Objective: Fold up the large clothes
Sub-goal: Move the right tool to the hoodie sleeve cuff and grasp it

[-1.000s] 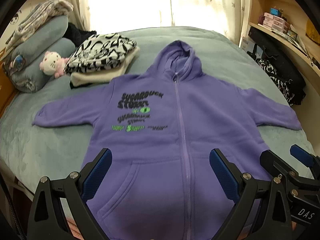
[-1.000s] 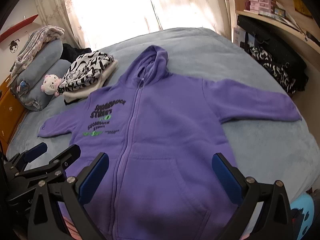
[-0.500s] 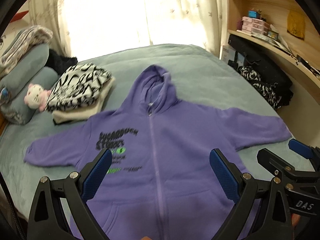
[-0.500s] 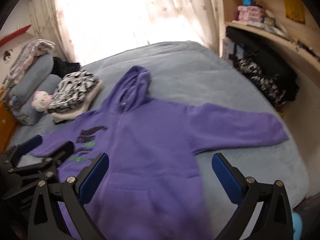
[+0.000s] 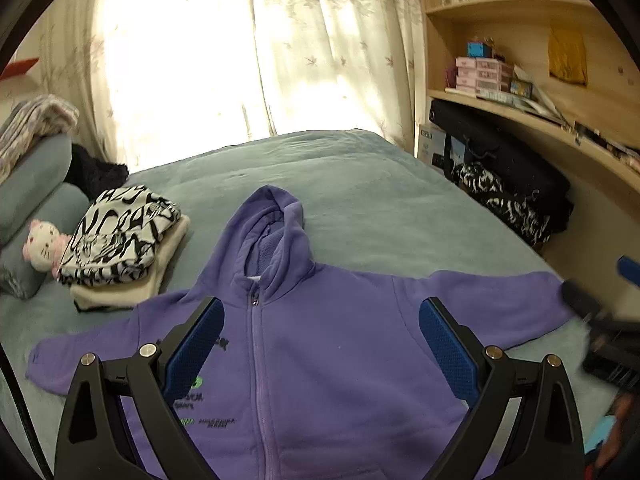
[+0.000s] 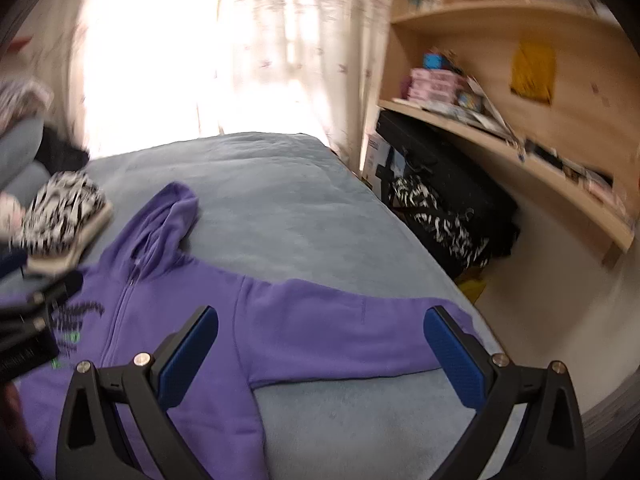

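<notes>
A purple zip hoodie [image 5: 320, 344] lies flat and face up on the grey-blue bed [image 5: 360, 200], hood toward the window, both sleeves spread out. My left gripper [image 5: 320, 344] hovers open above its chest, holding nothing. My right gripper [image 6: 320, 344] is open and empty above the hoodie's right sleeve [image 6: 352, 332], whose cuff lies near the bed's right edge. The same hoodie [image 6: 160, 320] shows blurred in the right wrist view. The other gripper appears at each view's side edge.
Folded black-and-white and cream clothes [image 5: 120, 240] sit at the left beside a plush toy [image 5: 40, 244] and grey pillows [image 5: 32, 184]. Black bags [image 5: 508, 184] stand on the floor under wooden shelves [image 5: 520, 104] at the right. Curtains [image 5: 240, 60] hang behind the bed.
Both grippers have tilted up and swung right: the hoodie slid down in both views. The right gripper now looks at the right sleeve and shelves. Both stay open.
</notes>
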`<state>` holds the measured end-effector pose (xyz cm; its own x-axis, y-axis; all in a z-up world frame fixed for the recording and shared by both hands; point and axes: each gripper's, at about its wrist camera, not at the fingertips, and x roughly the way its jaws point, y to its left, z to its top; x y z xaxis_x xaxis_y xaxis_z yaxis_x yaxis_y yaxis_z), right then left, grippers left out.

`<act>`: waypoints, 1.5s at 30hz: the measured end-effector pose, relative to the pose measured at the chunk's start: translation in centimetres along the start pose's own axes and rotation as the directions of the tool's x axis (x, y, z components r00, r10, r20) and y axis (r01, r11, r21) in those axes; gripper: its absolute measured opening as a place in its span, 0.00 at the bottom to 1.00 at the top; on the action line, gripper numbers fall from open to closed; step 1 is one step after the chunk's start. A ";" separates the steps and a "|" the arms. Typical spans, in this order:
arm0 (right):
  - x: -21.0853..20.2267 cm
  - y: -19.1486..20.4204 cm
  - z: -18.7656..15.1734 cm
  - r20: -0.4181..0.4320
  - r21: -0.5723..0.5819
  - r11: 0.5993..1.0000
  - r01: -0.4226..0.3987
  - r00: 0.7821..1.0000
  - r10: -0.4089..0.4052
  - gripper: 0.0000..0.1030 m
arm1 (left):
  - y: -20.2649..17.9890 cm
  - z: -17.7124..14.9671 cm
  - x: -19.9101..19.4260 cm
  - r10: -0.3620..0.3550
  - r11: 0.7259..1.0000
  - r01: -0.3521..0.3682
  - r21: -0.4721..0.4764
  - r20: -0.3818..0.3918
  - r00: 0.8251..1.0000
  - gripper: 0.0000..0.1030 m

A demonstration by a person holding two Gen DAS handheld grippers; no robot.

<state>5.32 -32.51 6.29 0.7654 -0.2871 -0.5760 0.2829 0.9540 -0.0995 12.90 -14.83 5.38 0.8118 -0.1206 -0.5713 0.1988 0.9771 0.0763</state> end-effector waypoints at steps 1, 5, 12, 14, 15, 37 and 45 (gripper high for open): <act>0.6 -1.2 0.1 -0.004 0.029 1.000 -0.012 1.000 0.012 1.00 | -0.5 -0.1 0.7 0.004 1.000 -0.004 0.017 0.005 1.000 0.94; 3.4 -4.4 -0.6 -0.045 0.115 0.993 -0.030 0.998 0.035 1.00 | -2.6 -0.3 3.5 0.002 0.998 -0.001 0.058 -0.019 1.000 0.94; 10.1 -9.1 -4.1 -0.220 0.235 0.972 0.025 0.975 0.028 0.99 | -5.7 -1.2 8.7 -0.035 0.997 0.041 0.062 -0.104 0.994 0.94; 12.4 -11.0 -5.5 -0.274 0.289 0.956 0.049 0.961 0.034 0.91 | -6.4 -1.7 10.0 -0.029 0.997 0.037 0.066 -0.118 0.993 0.94; 13.3 -11.9 -6.0 -0.297 0.316 0.947 0.061 0.954 0.038 0.85 | -6.8 -1.9 10.8 -0.030 0.997 0.038 0.064 -0.123 0.992 0.94; 20.6 -16.9 -4.9 -0.223 0.559 0.828 0.044 0.970 0.099 0.09 | -7.1 -4.4 18.9 -0.005 1.000 0.003 -0.008 -0.265 0.964 0.94; 10.7 -1.1 2.4 0.017 0.118 0.945 -0.304 0.952 0.304 0.09 | -2.3 -3.6 16.1 0.026 0.997 -0.041 -0.058 -0.235 0.972 0.94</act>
<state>14.59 -36.88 2.15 0.8250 0.0153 -0.5649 0.1030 0.9788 0.1769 23.56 -18.37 -6.96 0.6650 -0.0504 -0.7451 0.1330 0.9898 0.0518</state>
